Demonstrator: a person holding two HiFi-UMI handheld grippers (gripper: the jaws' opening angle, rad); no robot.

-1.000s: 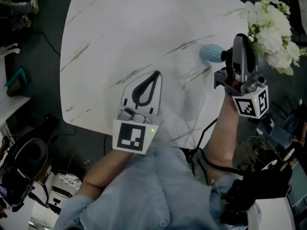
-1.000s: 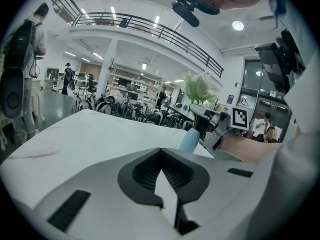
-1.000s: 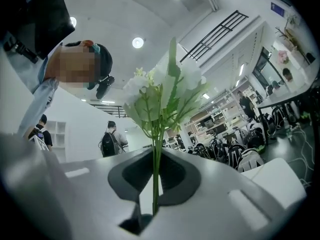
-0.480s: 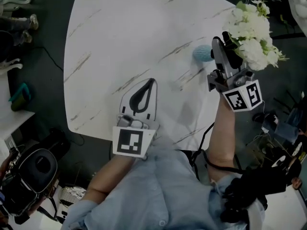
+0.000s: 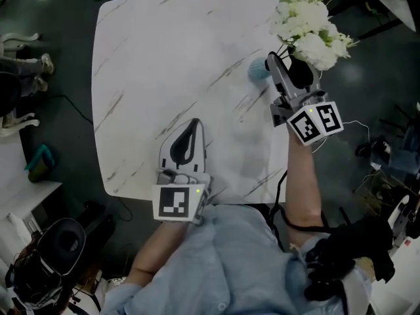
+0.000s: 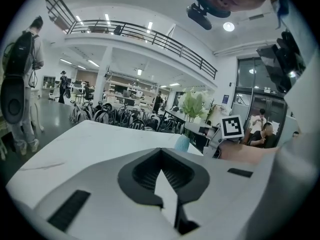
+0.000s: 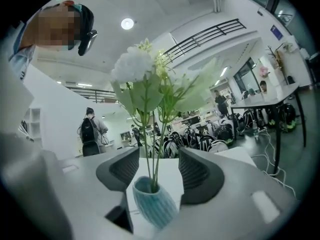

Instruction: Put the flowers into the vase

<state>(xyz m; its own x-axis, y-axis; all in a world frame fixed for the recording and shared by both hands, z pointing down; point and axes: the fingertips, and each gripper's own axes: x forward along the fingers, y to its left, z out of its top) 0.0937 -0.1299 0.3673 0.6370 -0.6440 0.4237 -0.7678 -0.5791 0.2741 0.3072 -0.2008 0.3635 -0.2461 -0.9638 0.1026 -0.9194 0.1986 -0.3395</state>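
The flowers (image 5: 308, 25) already stand in the blue vase (image 5: 256, 69) at the table's (image 5: 164, 51) far right. The right gripper (image 5: 287, 69) is opening its jaws, with the stems loose between them. The left gripper (image 5: 189, 126) rests closed and empty near the near edge. Only backing away seems left.

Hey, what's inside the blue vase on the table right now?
The green stems of the white flowers stand in the mouth of the vase. Its ribbed wall hides their lower ends, and whether it holds water cannot be seen.
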